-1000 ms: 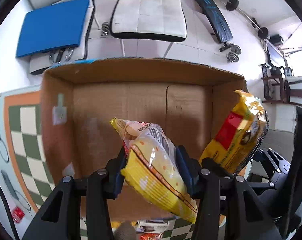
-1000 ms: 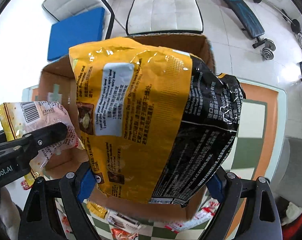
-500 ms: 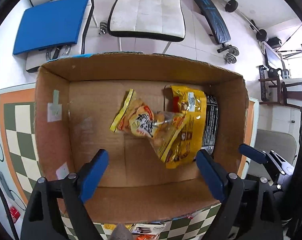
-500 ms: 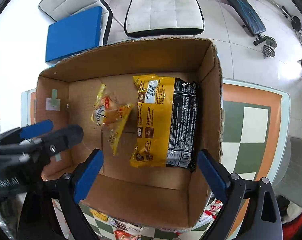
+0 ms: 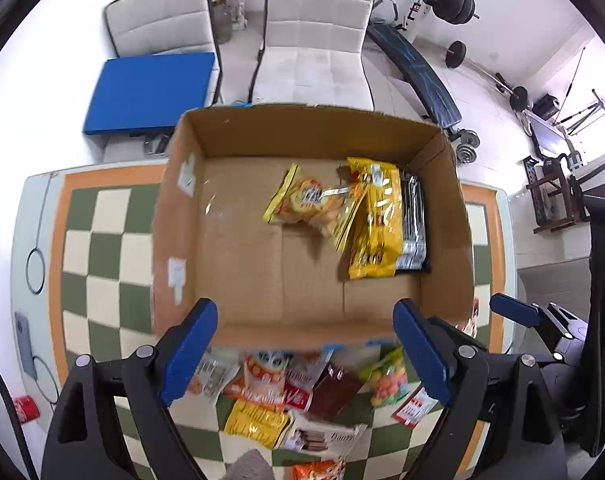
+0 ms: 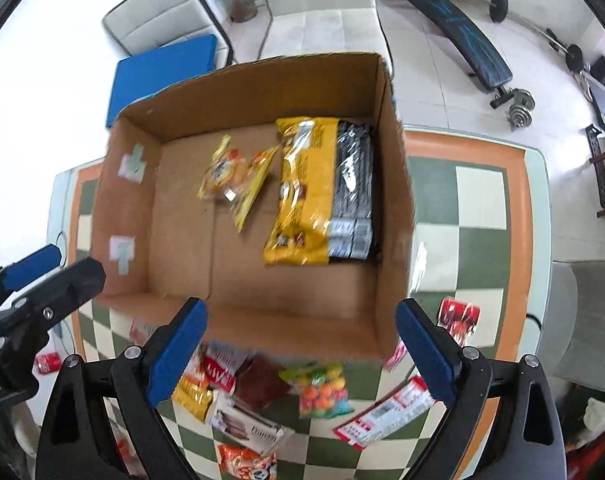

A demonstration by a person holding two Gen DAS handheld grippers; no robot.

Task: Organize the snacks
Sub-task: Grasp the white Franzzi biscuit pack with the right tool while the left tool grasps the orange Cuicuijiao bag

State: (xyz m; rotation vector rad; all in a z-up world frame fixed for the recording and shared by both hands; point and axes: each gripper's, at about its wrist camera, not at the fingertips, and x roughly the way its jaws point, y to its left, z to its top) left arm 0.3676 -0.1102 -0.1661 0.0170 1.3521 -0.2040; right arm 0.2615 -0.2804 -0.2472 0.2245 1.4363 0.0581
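An open cardboard box [image 5: 174, 216] [image 6: 398, 200] stands on the checkered table. Inside it lie a small yellow biscuit bag [image 5: 306, 204] [image 6: 232, 176] and a large yellow-and-black bag [image 5: 376, 220] [image 6: 322, 192], the small one's edge overlapping the large one. My left gripper [image 5: 302, 356] is open and empty, above the box's near wall. My right gripper [image 6: 298, 354] is open and empty at the same near wall. Several loose snack packs [image 5: 294, 392] [image 6: 262, 384] lie on the table in front of the box.
Among the loose packs are a colourful candy bag [image 6: 322, 392] [image 5: 386, 376], a brown pack [image 6: 262, 380] and a red-and-white pack [image 6: 382, 420]. A red can [image 5: 24, 408] stands at the table's left edge. Two white chairs [image 5: 318, 40] stand behind the table, one bearing a blue cushion [image 5: 150, 92].
Both grippers opened and dropped their bags into the box. Since then both have pulled back and up, so the box looks smaller and the loose snacks in front show.
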